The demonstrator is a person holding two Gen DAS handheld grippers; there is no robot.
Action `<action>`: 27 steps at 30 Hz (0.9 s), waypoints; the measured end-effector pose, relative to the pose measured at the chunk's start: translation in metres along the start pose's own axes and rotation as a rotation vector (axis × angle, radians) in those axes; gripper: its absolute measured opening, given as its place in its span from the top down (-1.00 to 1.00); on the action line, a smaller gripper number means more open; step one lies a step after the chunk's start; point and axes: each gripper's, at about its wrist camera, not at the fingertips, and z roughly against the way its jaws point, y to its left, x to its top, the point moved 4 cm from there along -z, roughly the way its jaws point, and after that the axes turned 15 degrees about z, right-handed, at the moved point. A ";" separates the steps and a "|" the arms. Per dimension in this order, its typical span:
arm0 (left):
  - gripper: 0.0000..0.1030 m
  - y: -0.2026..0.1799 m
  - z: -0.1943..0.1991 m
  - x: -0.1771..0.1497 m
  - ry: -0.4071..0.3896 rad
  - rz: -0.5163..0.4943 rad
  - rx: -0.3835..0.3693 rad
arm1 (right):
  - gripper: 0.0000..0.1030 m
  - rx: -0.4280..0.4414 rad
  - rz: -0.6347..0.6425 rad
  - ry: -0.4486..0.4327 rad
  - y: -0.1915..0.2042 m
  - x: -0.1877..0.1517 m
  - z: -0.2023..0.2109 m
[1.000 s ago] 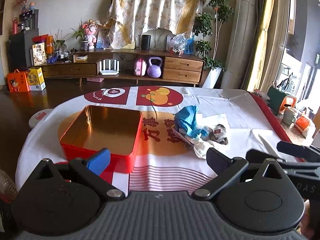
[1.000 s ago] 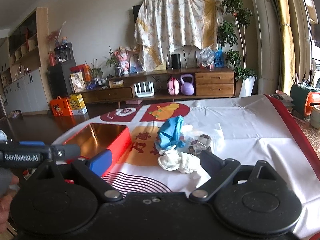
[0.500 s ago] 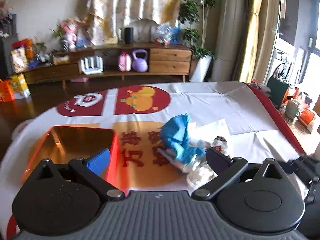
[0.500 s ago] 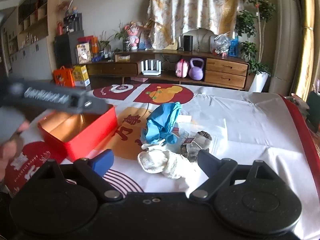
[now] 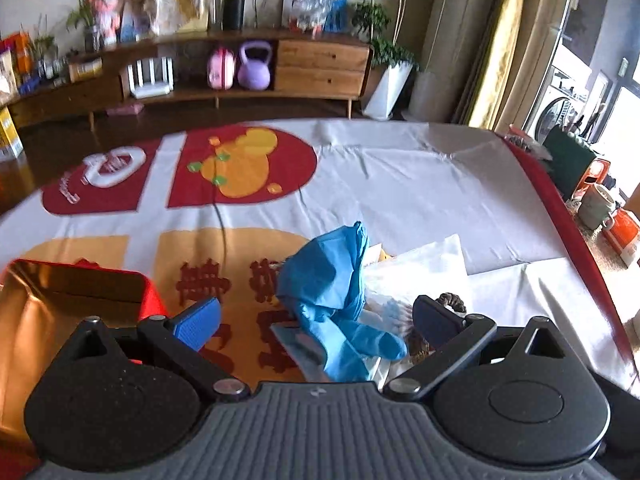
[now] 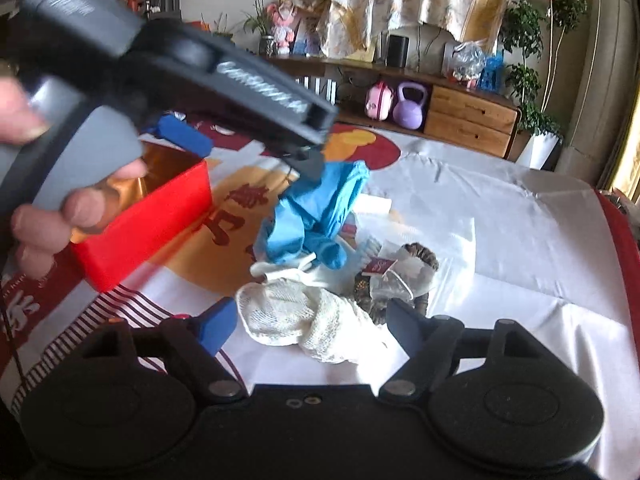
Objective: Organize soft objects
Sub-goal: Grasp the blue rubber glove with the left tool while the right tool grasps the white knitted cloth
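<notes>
A pile of soft things lies mid-table: a blue glove (image 5: 332,292) (image 6: 316,212), a white knitted sock (image 6: 304,320), a brown scrunchie (image 6: 416,268) with a tea-bag sachet (image 6: 396,272), and white tissue (image 5: 424,268). My left gripper (image 5: 316,320) is open, its fingers either side of the blue glove, just above it. It also shows in the right wrist view (image 6: 248,148), over the glove. My right gripper (image 6: 312,324) is open, with the sock between its fingers. A red tin box (image 5: 148,300) (image 6: 148,224) with a gold inside stands to the left.
The table wears a white cloth with red and orange prints (image 5: 240,168) and a red border (image 5: 560,208) on the right. Behind the table are a wooden sideboard (image 5: 320,64), a purple kettlebell (image 5: 256,68) and a potted plant (image 6: 536,80).
My left gripper has moved right from the red tin and down over the blue glove. My right gripper has moved forward and down to the white sock. Both stay open.
</notes>
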 end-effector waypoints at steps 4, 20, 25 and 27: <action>-1.00 -0.001 -0.028 0.004 0.059 0.039 0.000 | -0.58 -0.007 0.015 0.024 0.001 -0.003 -0.012; -0.85 -0.003 -0.071 0.007 0.096 0.081 0.025 | -0.60 -0.021 -0.006 0.061 -0.001 -0.014 -0.034; -0.62 -0.002 -0.074 0.006 0.088 0.079 0.042 | -0.48 -0.028 -0.011 0.063 0.000 -0.015 -0.033; -0.36 0.000 -0.075 0.006 0.093 0.085 0.048 | -0.36 -0.033 -0.015 0.065 0.000 -0.016 -0.033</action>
